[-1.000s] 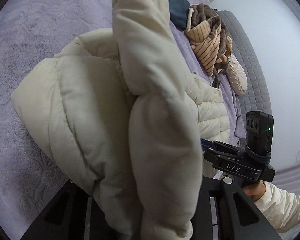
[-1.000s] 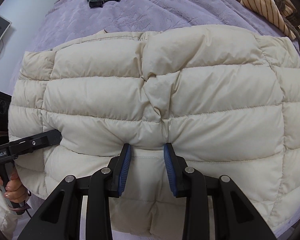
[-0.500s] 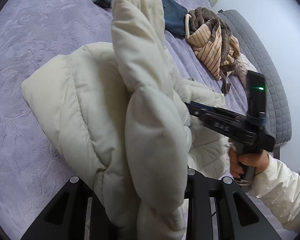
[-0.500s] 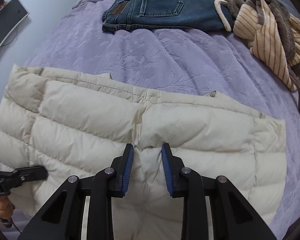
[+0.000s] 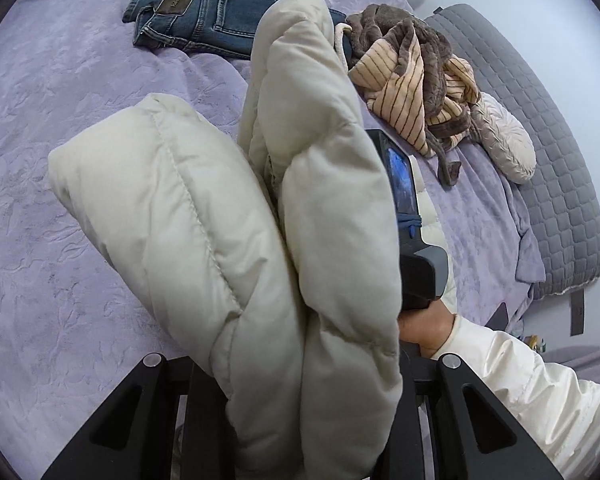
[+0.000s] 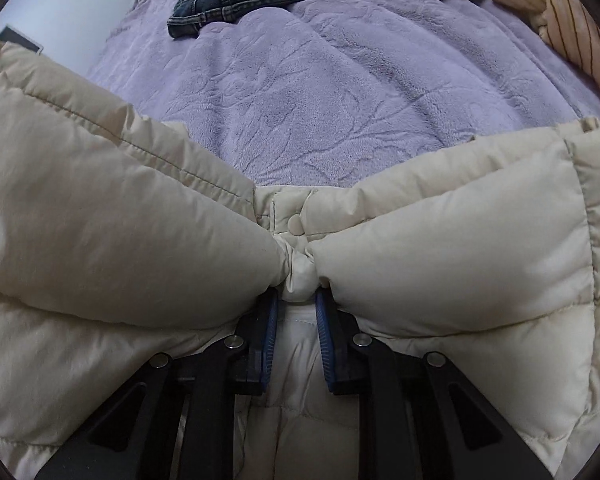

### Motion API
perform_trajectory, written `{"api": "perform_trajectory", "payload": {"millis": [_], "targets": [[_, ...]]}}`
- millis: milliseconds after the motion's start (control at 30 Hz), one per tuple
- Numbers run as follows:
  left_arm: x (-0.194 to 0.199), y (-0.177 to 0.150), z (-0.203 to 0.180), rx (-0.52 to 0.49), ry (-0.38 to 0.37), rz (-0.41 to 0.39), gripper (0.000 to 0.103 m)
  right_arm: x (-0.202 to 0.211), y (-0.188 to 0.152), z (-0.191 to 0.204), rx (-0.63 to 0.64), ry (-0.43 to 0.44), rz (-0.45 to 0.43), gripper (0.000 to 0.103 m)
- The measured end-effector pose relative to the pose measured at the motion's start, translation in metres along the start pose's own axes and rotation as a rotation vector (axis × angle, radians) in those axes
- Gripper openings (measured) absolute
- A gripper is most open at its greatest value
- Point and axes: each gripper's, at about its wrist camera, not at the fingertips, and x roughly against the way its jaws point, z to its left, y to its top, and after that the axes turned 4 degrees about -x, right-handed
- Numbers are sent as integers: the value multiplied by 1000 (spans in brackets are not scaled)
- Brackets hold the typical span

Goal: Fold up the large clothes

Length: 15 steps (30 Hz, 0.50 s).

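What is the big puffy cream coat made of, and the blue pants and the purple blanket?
The puffy cream quilted coat looks like smooth, slightly shiny nylon-type fabric stuffed with soft filling: stitched lines split it into fat pillows. The dark blue jeans look like denim, with orange stitching and a brown patch. The purple bed blanket looks like fuzzy plush fleece, pressed with a leafy pattern.

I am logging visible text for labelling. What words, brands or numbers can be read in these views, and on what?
Nothing can be read.
Leather patch on the jeans: a brand mark, too blurred to read.
Screen on the right gripper: only glare, no text.
Cream puffer jacket: no print; its snap button is plain.
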Motion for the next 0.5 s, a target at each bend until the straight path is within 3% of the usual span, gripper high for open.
{"api": "perform_trajectory", "payload": {"millis": [200, 267, 300, 367, 500], "targets": [[-9, 14, -22, 5, 41, 14, 29, 46, -1, -19, -116, 115, -17, 25], [-11, 15, -26, 14, 50, 18, 29, 68, -14, -26, -131, 122, -45, 36], [-11, 15, -27, 16, 56, 20, 29, 81, -19, -30, -135, 120, -63, 49], [-12, 15, -31, 16, 68, 24, 29, 106, -31, -43, -141, 98, -101, 60], [-16, 18, -40, 5, 95, 41, 29, 149, -62, -78, -199, 17, -162, 60]]}}
